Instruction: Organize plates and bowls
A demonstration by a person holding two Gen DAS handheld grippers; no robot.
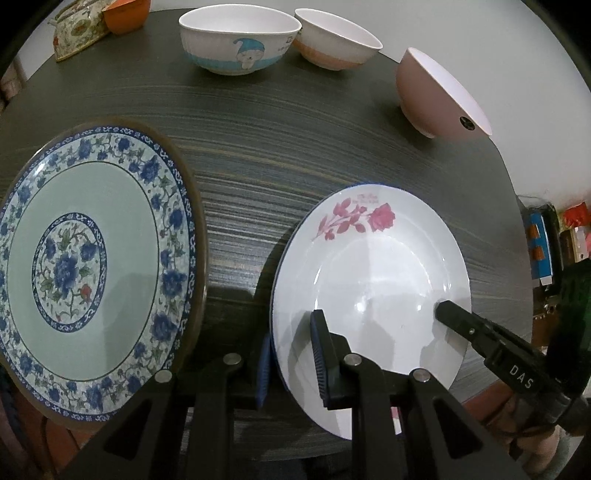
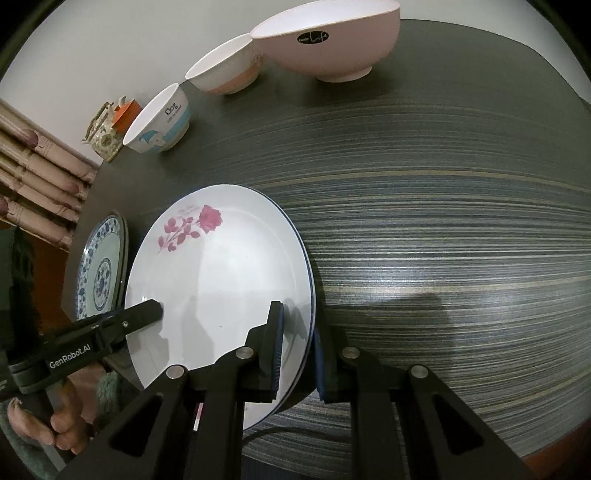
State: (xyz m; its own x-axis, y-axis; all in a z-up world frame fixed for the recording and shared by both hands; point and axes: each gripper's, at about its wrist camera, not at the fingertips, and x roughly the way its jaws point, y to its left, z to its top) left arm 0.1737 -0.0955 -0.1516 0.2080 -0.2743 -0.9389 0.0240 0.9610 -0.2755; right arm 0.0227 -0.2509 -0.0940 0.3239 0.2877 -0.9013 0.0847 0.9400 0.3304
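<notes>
A white plate with a pink rose (image 1: 373, 280) (image 2: 221, 280) lies near the table's front edge. My left gripper (image 1: 291, 362) straddles its left rim, one finger over, one under, and grips it. My right gripper (image 2: 299, 354) grips its right rim the same way; it also shows in the left wrist view (image 1: 461, 321). A blue floral plate (image 1: 88, 266) (image 2: 101, 277) lies to the left. A cartoon bowl (image 1: 238, 40) (image 2: 159, 123), a white and peach bowl (image 1: 336, 40) (image 2: 225, 68) and a pink bowl (image 1: 439, 94) (image 2: 328, 40) stand at the back.
The dark striped table (image 2: 443, 240) stretches wide to the right of the rose plate. A floral tissue box (image 1: 75, 31) and an orange container (image 1: 123, 16) sit at the far left corner. Boxes (image 1: 543, 243) stand beyond the table's right edge.
</notes>
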